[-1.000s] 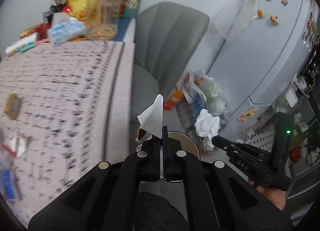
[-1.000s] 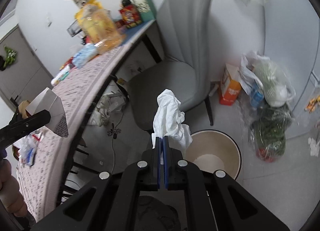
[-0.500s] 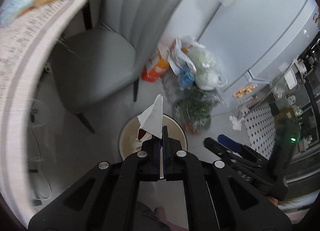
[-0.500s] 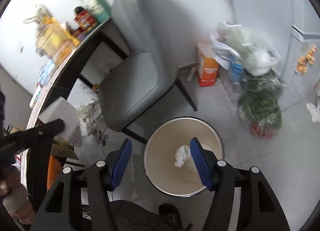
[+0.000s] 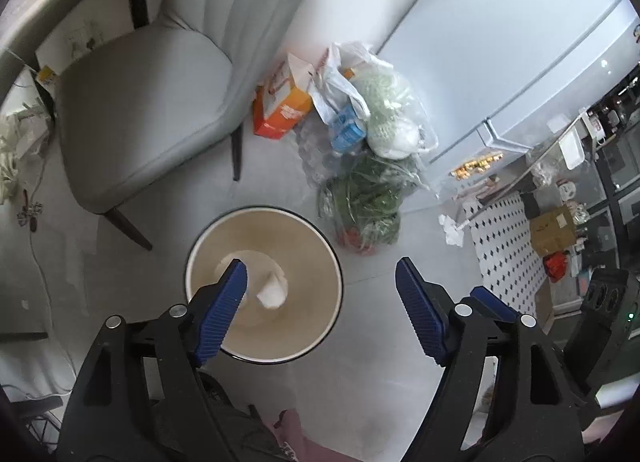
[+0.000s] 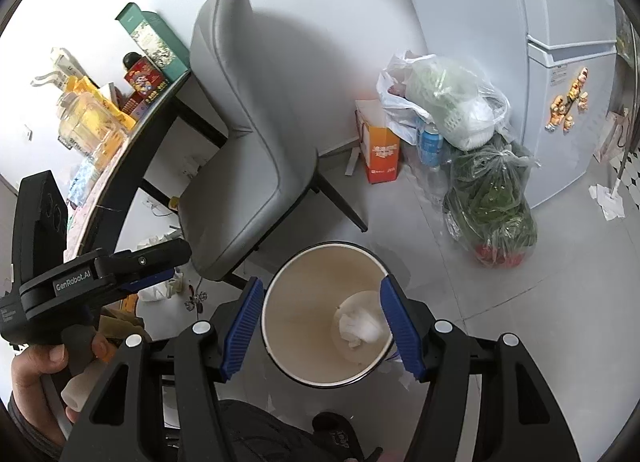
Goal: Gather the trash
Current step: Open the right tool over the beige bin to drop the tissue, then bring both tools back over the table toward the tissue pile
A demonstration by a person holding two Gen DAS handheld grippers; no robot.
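Observation:
A round beige trash bin (image 5: 308, 250) stands on the grey floor beside the chair. My left gripper (image 5: 320, 266) hangs over it, jaws opening, with nothing between the blue pads. A white piece of paper (image 5: 272, 292) lies inside the bin below them. In the right wrist view the bin (image 6: 296, 302) sits right under my right gripper (image 6: 321, 282), which is open and empty. A crumpled white tissue (image 6: 360, 322) rests at the bin's bottom. A hand holds the left gripper (image 6: 176, 262) at the left edge of that view.
A grey padded chair (image 6: 248, 181) stands just behind the bin, by the table edge (image 6: 120, 165) loaded with packets. An orange carton (image 5: 284, 109) and plastic bags of greens (image 5: 372, 197) lean against the fridge (image 5: 500, 41). Crumpled paper (image 5: 452, 227) lies on the floor.
Both grippers swung from the table down over the bin. The right one opened first and its tissue fell in. The left one then opened and its paper dropped into the bin.

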